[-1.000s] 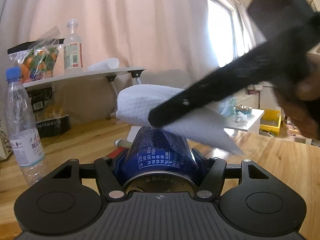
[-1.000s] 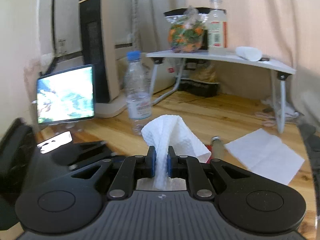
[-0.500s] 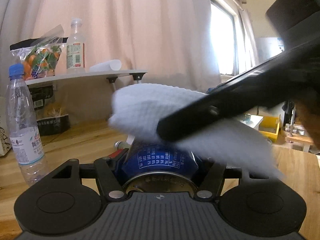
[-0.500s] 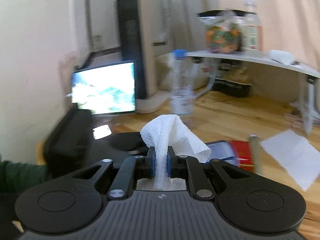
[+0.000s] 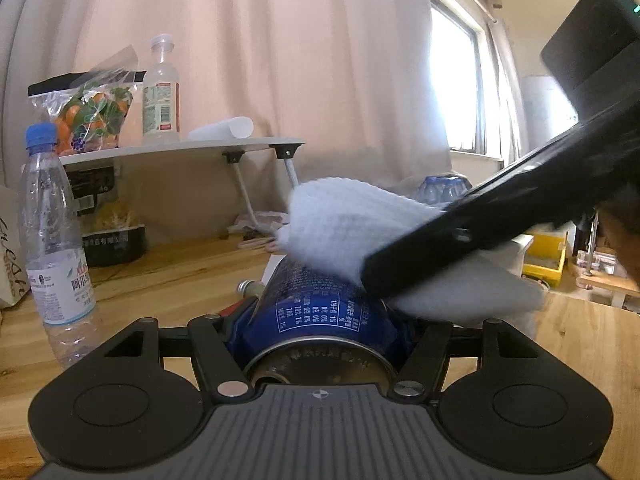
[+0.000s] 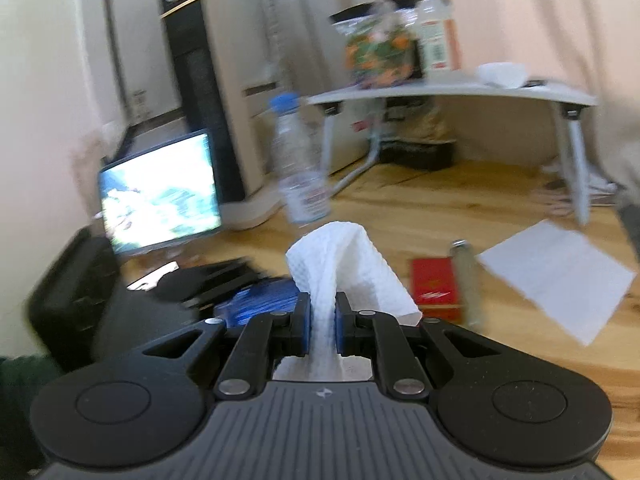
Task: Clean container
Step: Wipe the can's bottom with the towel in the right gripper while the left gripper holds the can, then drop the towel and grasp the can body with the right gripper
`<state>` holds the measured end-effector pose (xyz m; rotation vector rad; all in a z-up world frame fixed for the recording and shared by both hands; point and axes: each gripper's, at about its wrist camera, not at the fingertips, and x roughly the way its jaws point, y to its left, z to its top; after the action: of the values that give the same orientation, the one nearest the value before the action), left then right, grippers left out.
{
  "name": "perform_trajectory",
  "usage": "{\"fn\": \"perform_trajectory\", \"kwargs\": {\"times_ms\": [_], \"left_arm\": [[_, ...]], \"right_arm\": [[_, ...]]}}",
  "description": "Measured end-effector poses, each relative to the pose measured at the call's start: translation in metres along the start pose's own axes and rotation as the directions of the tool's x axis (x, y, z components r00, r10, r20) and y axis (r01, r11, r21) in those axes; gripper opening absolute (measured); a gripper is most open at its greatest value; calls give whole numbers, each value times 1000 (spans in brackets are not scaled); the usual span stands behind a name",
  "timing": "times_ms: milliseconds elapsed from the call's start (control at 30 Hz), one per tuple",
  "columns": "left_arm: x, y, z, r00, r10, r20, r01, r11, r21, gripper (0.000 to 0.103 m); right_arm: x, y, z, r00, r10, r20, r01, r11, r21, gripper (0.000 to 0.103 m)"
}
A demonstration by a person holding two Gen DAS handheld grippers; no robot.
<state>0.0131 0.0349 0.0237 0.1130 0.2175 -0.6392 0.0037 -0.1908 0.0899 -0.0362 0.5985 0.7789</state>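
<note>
We clamp can [image 5: 320,312] in left gripper [image 5: 320,344], axis pointing away | right gripper [image 6: 322,320] pinches paper towel [image 6: 340,264] against can's upper right flank

Blue can [image 5: 320,312] table shows "0%", "1%", "2%"

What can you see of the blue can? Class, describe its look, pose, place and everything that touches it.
The blue can looks like metal, with white printed text in a table on its side and a silver rim and dull end facing the camera. It lies on its side, pointing away, clamped between the fingers of the left gripper above the wooden table. A white paper towel, pinched in the right gripper, lies over its upper side. The right wrist view shows it only as a blue blur.
</note>
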Motion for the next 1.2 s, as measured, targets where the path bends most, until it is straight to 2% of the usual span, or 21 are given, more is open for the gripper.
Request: {"fn": "perform_trajectory", "kwargs": {"times_ms": [200, 333, 533, 633, 733, 800, 867, 967, 1033, 1100, 1133, 1167, 1200], "left_arm": [[-1, -3, -2, 1000, 1, 9, -1, 1000, 16, 67], [-1, -2, -1, 1000, -2, 4, 2, 1000, 4, 67], [-4, 0, 1, 999, -27, 25, 27, 999, -18, 67], [-5, 1, 1, 999, -30, 35, 30, 999, -19, 67], [-7, 1, 2, 998, -39, 48, 40, 999, -23, 67], [-9, 0, 3, 997, -52, 61, 54, 998, -22, 67], [-6, -2, 2, 998, -36, 46, 36, 999, -8, 67], [-2, -1, 1, 999, -20, 27, 20, 1000, -9, 67], [-1, 0, 1, 1000, -11, 24, 11, 1000, -12, 67], [0, 1, 1, 1000, -1, 22, 2, 1000, -12, 67], [0, 1, 1, 1000, 4, 22, -4, 1000, -12, 67], [0, 1, 2, 1000, 9, 21, -9, 1000, -12, 67], [1, 2, 2, 1000, 13, 18, -13, 1000, -13, 67]], "right_arm": [[-2, 16, 4, 988, 143, -60, -141, 989, 38, 14], [-3, 10, 4, 986, 155, -58, -151, 986, 71, 13], [-7, -33, 3, 997, 74, -8, -71, 982, 176, 14], [-5, -51, 1, 1000, 14, -5, -13, 980, 200, 19], [-2, -63, -2, 998, -55, 0, 54, 978, 199, 19], [1, -73, -6, 993, -115, -14, 115, 974, 194, 19], [5, -83, -11, 987, -156, -33, 160, 967, 199, 19], [12, -91, -19, 950, -303, -73, 310, 944, 110, 19], [16, -98, -24, 935, -340, -98, 350, 931, 101, 23], [20, -106, -29, 923, -365, -123, 377, 920, 104, 46], [19, -108, -31, 915, -386, -121, 399, 911, 106, 53], [17, -109, -32, 905, -411, -108, 421, 901, 106, 68], [14, -108, -32, 895, -438, -83, 444, 890, 105, 76]]}}
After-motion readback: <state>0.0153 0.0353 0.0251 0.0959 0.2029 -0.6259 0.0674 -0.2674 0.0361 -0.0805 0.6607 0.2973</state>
